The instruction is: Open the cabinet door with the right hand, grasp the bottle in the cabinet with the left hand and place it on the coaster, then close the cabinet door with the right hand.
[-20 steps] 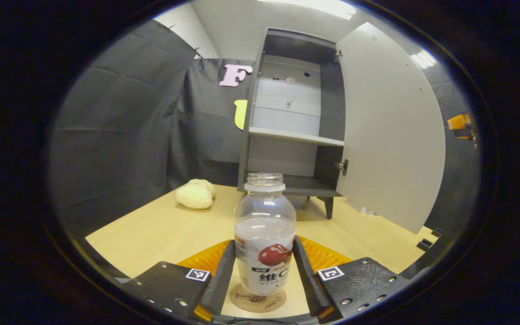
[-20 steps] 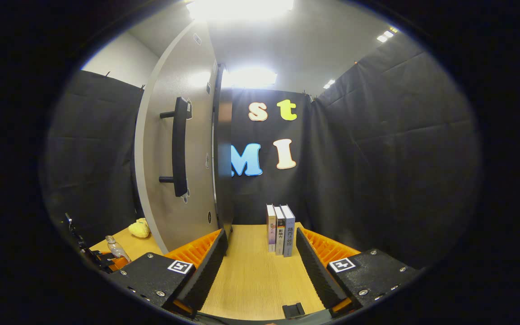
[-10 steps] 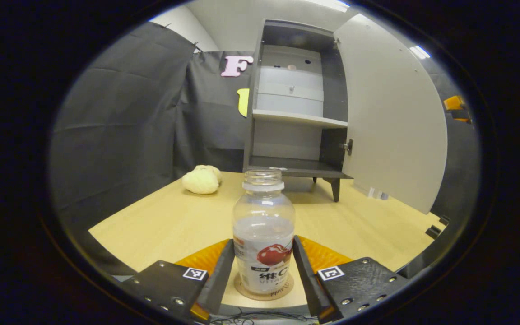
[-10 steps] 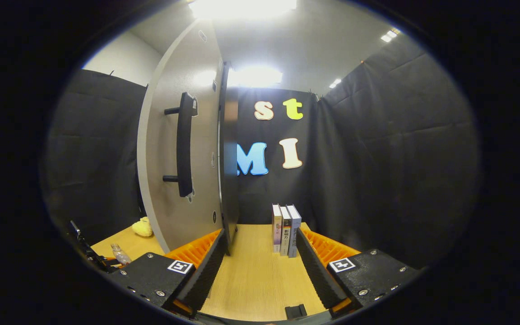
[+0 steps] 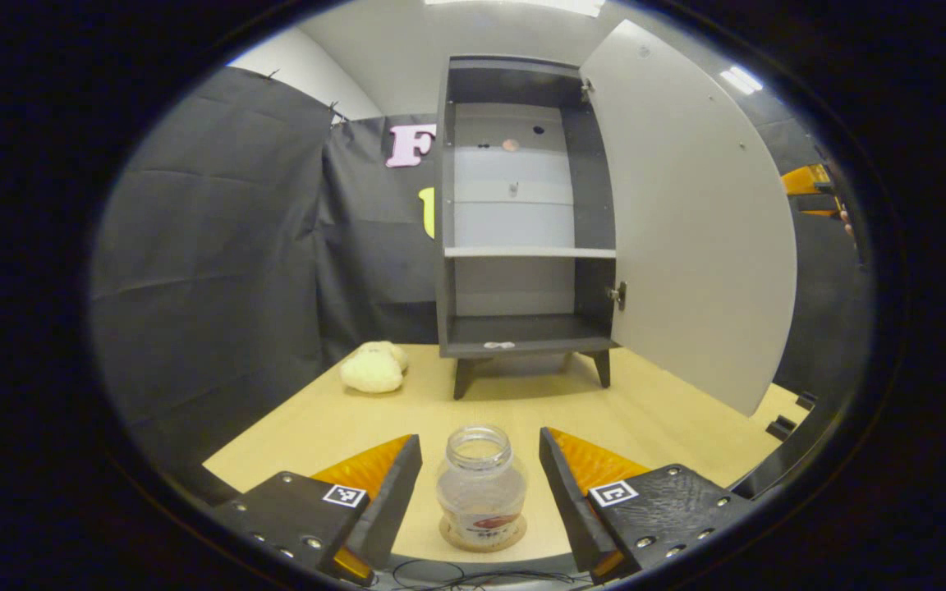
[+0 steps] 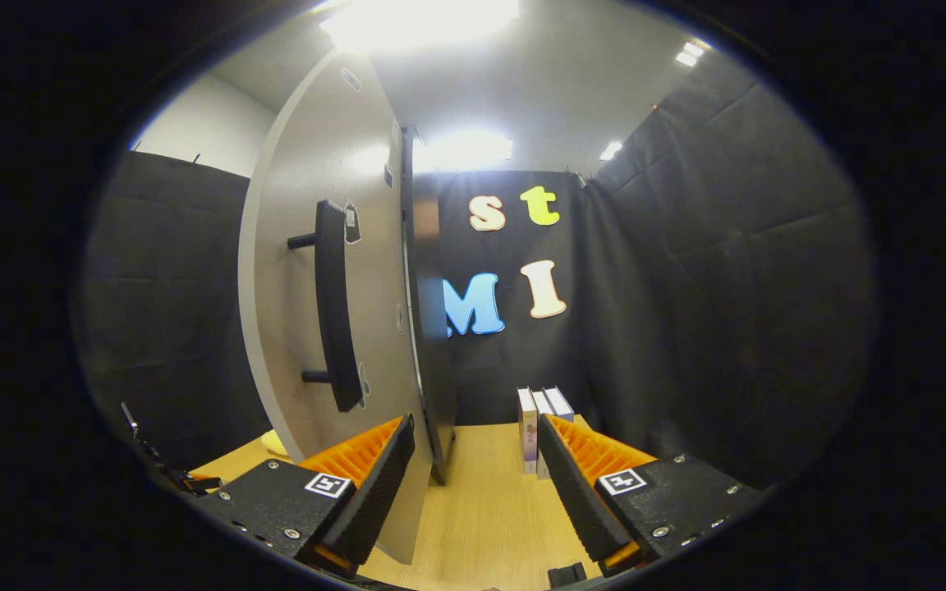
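Left gripper view: left tool [image 5: 479, 492] spread wide, empty, bottle [image 5: 481, 489] on coaster [image 5: 482, 540].

Bright ceiling panels [image 6: 420, 20] are blazing overhead and blowing out to white glare in the right gripper view, while one more strip is washing the pale grey cabinet door [image 6: 309, 271] with a soft sheen. In the left gripper view the light is falling evenly, the dark grey open cabinet [image 5: 522, 222] is casting a soft shadow under its legs onto the light wooden table [image 5: 317, 419], and the fisheye lens is bowing the door's edge outward. Both views are staying sharp at the centre and darkening toward the rim.
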The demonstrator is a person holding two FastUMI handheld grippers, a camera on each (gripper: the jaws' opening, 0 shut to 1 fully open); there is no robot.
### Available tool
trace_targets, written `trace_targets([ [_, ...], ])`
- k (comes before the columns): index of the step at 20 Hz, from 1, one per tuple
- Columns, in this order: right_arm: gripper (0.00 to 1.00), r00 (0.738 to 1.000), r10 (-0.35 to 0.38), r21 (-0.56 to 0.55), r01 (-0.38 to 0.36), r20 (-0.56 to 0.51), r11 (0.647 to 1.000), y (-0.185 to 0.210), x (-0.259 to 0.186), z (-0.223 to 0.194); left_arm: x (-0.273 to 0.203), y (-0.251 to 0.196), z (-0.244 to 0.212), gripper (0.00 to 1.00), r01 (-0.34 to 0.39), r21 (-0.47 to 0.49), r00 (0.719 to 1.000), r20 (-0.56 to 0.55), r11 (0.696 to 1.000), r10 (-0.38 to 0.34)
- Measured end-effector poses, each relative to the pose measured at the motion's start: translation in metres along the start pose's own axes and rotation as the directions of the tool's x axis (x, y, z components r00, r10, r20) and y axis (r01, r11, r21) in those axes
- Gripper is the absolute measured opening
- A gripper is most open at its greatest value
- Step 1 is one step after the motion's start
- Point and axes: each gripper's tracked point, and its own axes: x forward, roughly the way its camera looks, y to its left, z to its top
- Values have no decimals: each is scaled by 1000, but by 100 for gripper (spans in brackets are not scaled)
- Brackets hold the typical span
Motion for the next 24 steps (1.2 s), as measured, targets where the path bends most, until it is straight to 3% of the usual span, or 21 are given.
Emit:
trace_targets([
  [5, 93, 996, -44, 13, 43, 72, 999, -1, 9, 23, -19, 1, 60, 83, 21, -48, 998, 53, 999, -18],
  [6, 93, 995, -55, 21, 54, 84, 998, -1, 10, 26, -22, 5, 71, 87, 25, -55, 998, 65, 998, -21],
  [8, 93, 991, -83, 31, 80, 104, 996, -1, 13, 33, -23, 21, 90, 78, 19, -68, 997, 72, 998, -14],
  [10, 93, 989, -103, 37, 100, 109, 994, 2, 15, 36, -21, 41, 105, 87, 16, -98, 997, 74, 995, -9],
  [13, 92, 979, -166, 22, 164, 120, 986, -5, 13, 39, -21, 80, 124, 82, 0, -102, 994, 107, 995, 11],
  [15, 92, 975, -186, 16, 186, 120, 982, -5, 14, 40, -16, 101, 129, 83, 3, -91, 993, 120, 996, 8],
  [16, 92, 975, -191, 10, 191, 118, 981, -4, 13, 40, -12, 109, 130, 78, 3, -86, 992, 124, 996, 7],
  [18, 91, 975, -188, -2, 189, 117, 982, 1, 12, 39, -9, 125, 129, 82, 3, -85, 992, 128, 996, 8],
  [19, 91, 976, -181, -7, 184, 118, 983, 6, 12, 38, -7, 131, 127, 78, 4, -86, 992, 125, 996, 7],
  [20, 91, 978, -174, -12, 176, 116, 984, 10, 11, 38, -5, 138, 123, 87, 5, -91, 993, 121, 996, 6],
  [22, 91, 980, -160, -17, 163, 116, 986, 18, 12, 38, -4, 145, 118, 78, 17, -101, 993, 116, 995, -5],
  [24, 91, 981, -152, -18, 155, 118, 988, 25, 14, 38, -5, 157, 118, 78, 25, -94, 993, 121, 995, -13],
])
